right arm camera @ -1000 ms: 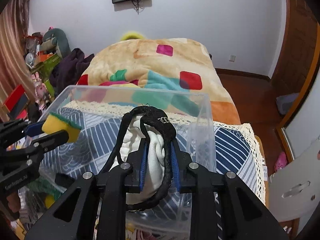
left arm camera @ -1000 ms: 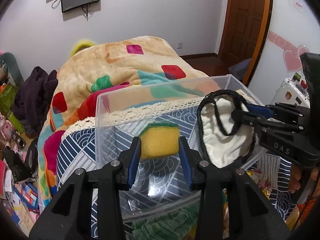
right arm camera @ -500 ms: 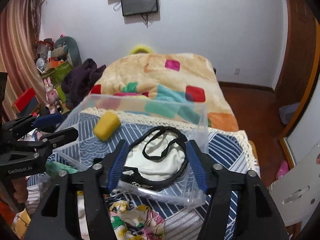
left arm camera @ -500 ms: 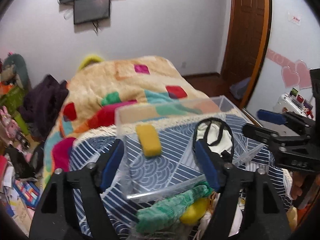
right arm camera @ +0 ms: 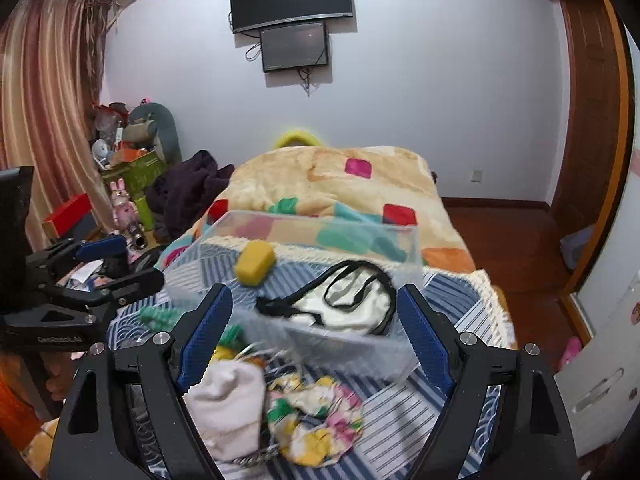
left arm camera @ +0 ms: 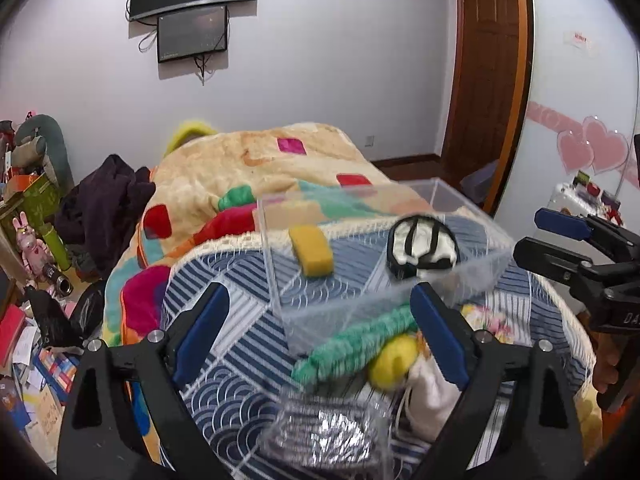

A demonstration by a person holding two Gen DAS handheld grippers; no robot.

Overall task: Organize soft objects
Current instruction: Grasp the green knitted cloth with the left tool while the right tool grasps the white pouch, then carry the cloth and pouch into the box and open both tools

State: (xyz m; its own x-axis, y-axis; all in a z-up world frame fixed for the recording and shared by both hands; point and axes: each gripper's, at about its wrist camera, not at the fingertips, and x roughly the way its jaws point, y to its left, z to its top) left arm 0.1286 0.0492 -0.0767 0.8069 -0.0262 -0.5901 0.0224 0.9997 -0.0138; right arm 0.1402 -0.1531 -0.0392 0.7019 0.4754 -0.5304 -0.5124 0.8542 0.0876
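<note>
A clear plastic box [left arm camera: 472, 268] [right arm camera: 360, 344] stands on a blue patterned cloth. In it lie a yellow sponge [left arm camera: 311, 251] [right arm camera: 255, 261] and a white pouch with black straps [left arm camera: 422, 246] [right arm camera: 344, 300]. My left gripper [left arm camera: 320, 338] is open and empty, held back from the box. My right gripper [right arm camera: 310, 338] is open and empty too, above the near pile. That pile holds a green knitted piece [left arm camera: 356, 344], a yellow soft thing [left arm camera: 392, 362], a white cloth [right arm camera: 224, 404] and a floral cloth [right arm camera: 316, 420].
The cloth-covered surface [left arm camera: 240, 344] meets a bed with a patchwork blanket [right arm camera: 332, 176]. A crinkly silver bag [left arm camera: 328, 436] lies at the front. Clutter and toys [right arm camera: 128, 168] fill the left side. A wooden door [left arm camera: 488, 80] is at the right.
Both grippers opened and let go of the sponge and the pouch, which now lie in the box. Both grippers then pulled back and up from the box.
</note>
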